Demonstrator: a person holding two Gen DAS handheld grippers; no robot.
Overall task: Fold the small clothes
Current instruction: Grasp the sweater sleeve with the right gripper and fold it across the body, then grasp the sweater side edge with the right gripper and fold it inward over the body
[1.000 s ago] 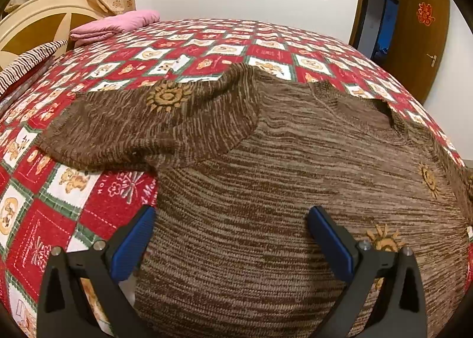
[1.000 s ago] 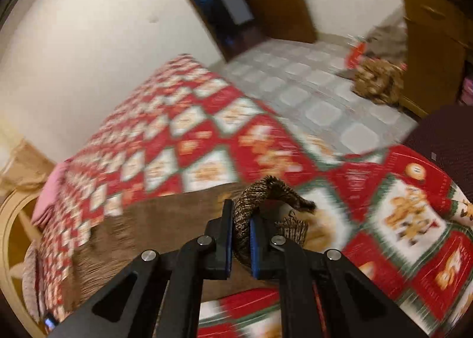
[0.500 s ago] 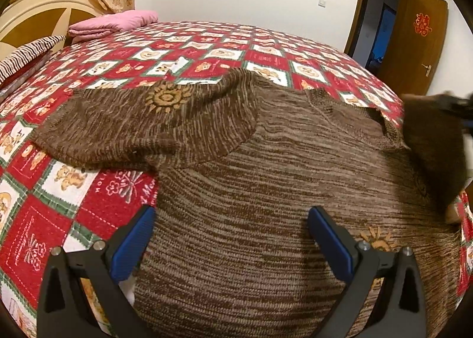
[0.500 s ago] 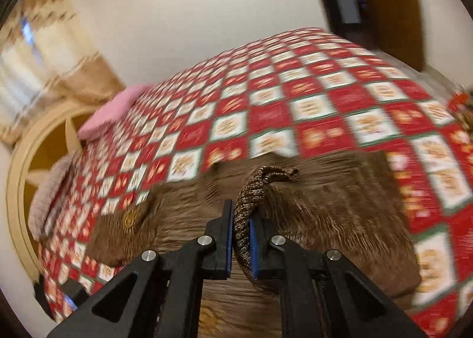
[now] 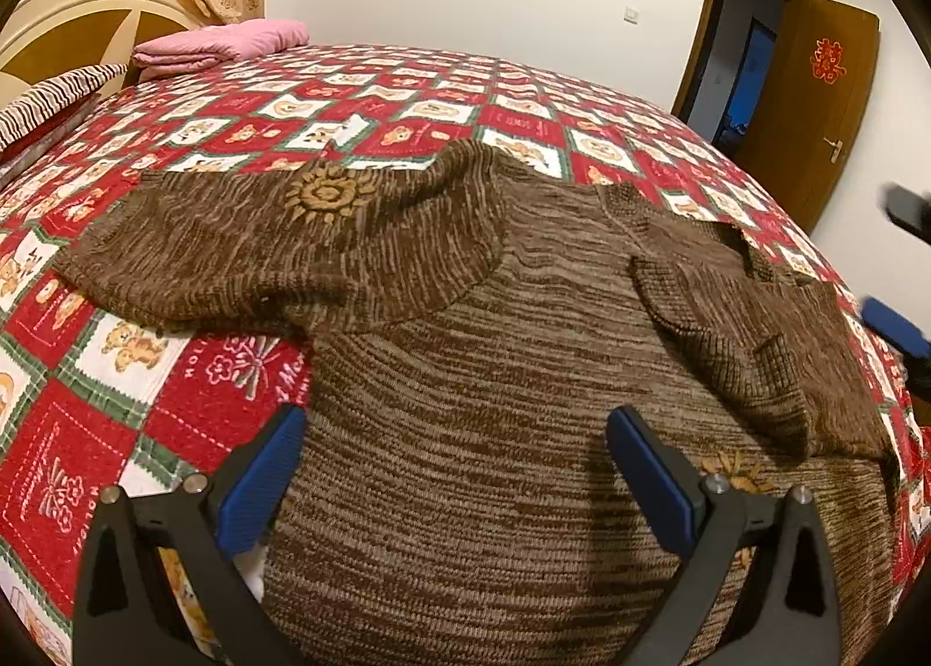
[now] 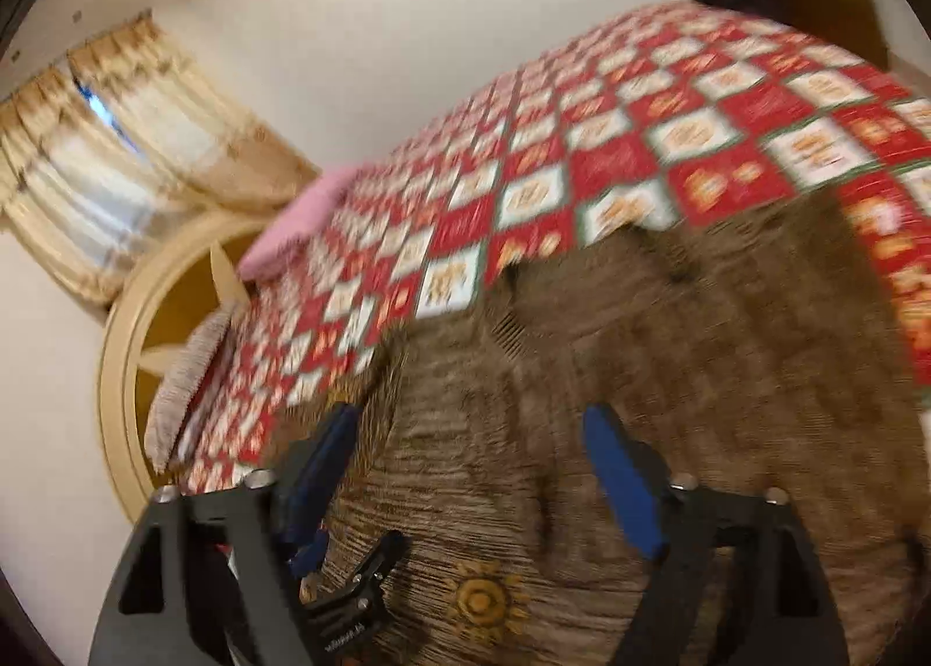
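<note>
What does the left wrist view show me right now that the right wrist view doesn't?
Only the left wrist view: the open wooden door with its red emblem, the sweater's near sleeve folded in over the body, and sharp detail.

Only the right wrist view: the curtained window, and the left hand-held gripper low beside the right one.

Both: the brown sweater on the red patchwork bedspread, the pink pillow, the headboard. Both grippers are open; the right hand-held gripper has just been opening, with nothing between its jaws.
</note>
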